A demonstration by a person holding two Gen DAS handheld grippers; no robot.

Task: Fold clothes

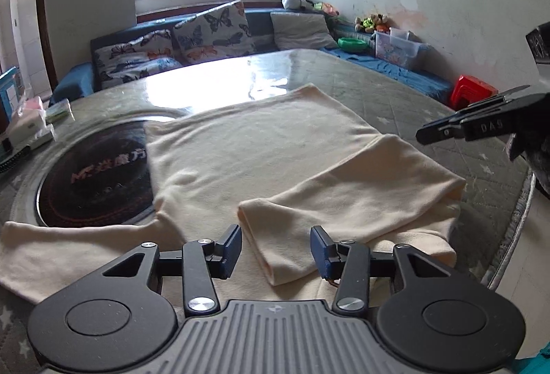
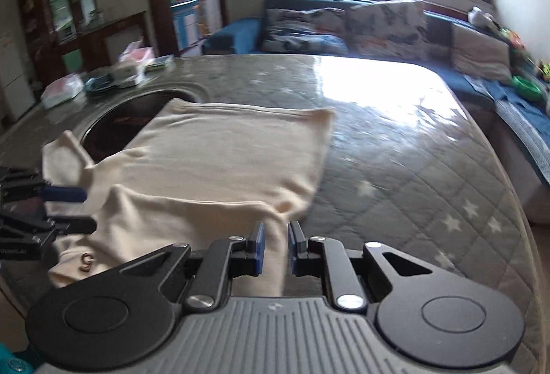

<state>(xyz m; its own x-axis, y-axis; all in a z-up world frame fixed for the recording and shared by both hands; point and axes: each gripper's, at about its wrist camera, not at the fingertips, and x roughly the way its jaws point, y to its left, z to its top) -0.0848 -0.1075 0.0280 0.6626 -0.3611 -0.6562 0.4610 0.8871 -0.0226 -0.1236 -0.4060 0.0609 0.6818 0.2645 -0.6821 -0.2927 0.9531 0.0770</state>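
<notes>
A cream long-sleeved shirt (image 1: 254, 154) lies flat on the quilted table. One sleeve (image 1: 343, 202) is folded across its body and the other sleeve (image 1: 68, 246) lies spread to the left. My left gripper (image 1: 275, 250) is open just above the cuff of the folded sleeve, holding nothing. My right gripper (image 2: 275, 246) has its jaws close together with a fold of the shirt (image 2: 213, 161) between them. The right gripper also shows in the left wrist view (image 1: 447, 130), and the left gripper shows at the left edge of the right wrist view (image 2: 65, 205).
The table (image 1: 429, 106) has a grey star-patterned quilted cover with a dark round inset (image 1: 96, 178) partly under the shirt. Boxes and packets (image 2: 99, 78) sit at its far left edge. A blue sofa with cushions (image 1: 206, 33) stands behind, and a red stool (image 1: 471, 92) to the right.
</notes>
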